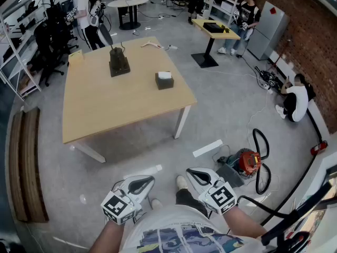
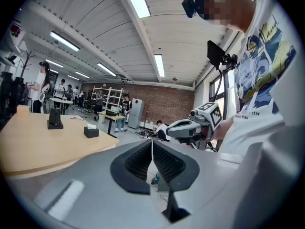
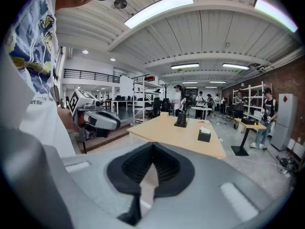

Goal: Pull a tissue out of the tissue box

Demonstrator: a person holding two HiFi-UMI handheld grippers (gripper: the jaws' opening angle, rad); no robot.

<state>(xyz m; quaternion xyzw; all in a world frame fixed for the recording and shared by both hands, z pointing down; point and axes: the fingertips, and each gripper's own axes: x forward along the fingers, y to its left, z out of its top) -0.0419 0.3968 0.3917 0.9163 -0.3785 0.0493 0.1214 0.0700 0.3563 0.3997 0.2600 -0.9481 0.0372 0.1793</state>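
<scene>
The wooden table (image 1: pixel 105 104) stands in front of me, well apart from my tools. I hold my left gripper (image 1: pixel 146 181) and right gripper (image 1: pixel 192 173) low, near my body, side by side. The jaws of both are pressed together with nothing between them. The dark tissue box (image 1: pixel 164 81) sits on the table near its right edge, a white tissue (image 1: pixel 165 75) showing on top.

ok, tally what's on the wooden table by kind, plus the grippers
tissue box: 1
dark stand-like object: 1
tan block: 1
white item at the far edge: 1
grippers: 2 (left gripper, right gripper)
Total: 6
</scene>
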